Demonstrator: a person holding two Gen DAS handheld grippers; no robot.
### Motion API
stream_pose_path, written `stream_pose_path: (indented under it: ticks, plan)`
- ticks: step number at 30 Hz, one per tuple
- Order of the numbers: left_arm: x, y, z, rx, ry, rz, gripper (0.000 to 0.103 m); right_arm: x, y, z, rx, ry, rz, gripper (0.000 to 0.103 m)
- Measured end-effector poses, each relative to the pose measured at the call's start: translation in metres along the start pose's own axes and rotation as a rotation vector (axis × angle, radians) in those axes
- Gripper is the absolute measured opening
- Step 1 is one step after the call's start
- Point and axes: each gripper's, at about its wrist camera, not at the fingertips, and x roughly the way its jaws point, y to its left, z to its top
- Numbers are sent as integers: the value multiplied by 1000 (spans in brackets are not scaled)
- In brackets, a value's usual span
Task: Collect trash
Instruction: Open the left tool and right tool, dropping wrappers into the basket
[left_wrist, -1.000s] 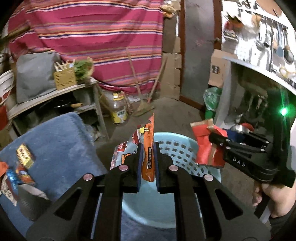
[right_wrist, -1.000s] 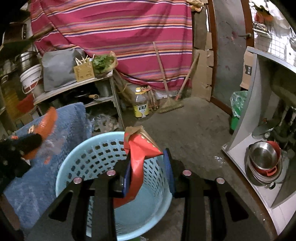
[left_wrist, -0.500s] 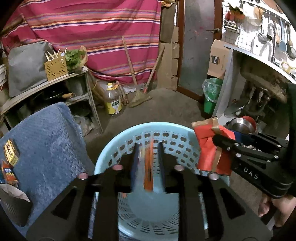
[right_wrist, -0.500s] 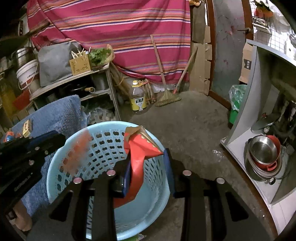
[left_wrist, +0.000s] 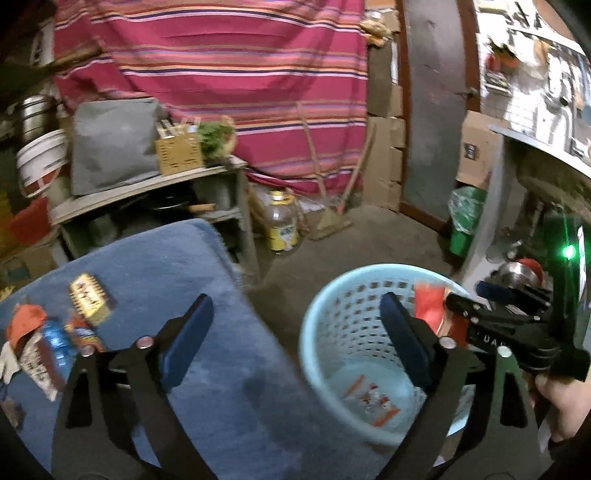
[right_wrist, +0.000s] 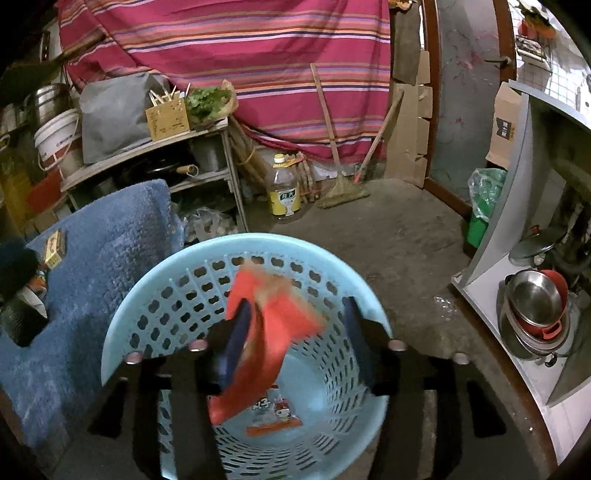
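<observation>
A light blue perforated basket (right_wrist: 122, 314) stands on the floor beside a blue towel (left_wrist: 166, 266). My right gripper (right_wrist: 295, 306) hangs over the basket with its jaws opening. A red wrapper (right_wrist: 273, 332) lies blurred between them against the left pad, clear of the right one. A printed wrapper (right_wrist: 277, 410) rests on the basket's bottom. My left gripper (left_wrist: 293, 306) is opening wide with nothing between its jaws, above the gap between towel and basket (left_wrist: 325, 314). On the towel lie a gold packet (left_wrist: 88, 299) and several crumpled wrappers (left_wrist: 48, 347).
Behind the towel stands a wooden shelf (right_wrist: 155, 147) with a bucket, a box and greens. An oil bottle (right_wrist: 284, 192) and a broom (right_wrist: 341, 184) stand by the striped cloth. A green bin (right_wrist: 480, 221) and stacked pots (right_wrist: 532, 310) are at the right.
The left gripper let its orange wrapper fall into the basket, opened wide and swung left toward the towel. The right gripper sank over the basket and opened, and the red wrapper is slipping down.
</observation>
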Motion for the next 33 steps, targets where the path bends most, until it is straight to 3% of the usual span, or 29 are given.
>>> stream_pose_path:
  ticks: [6, 12, 23, 33]
  plan:
    - [-31, 40, -4, -49, -35, 60, 97, -5, 20, -7, -36, -8, -51, 82]
    - [-63, 87, -10, -87, -45, 136, 97, -31, 55, -5, -112, -70, -45, 90]
    - [-117, 193, -47, -142, -38, 356, 98, -67, 149, -3, -158, -141, 138, 93]
    - [-132, 283, -115, -252, 51, 457, 98, -64, 243, -27, -241, -136, 270, 95]
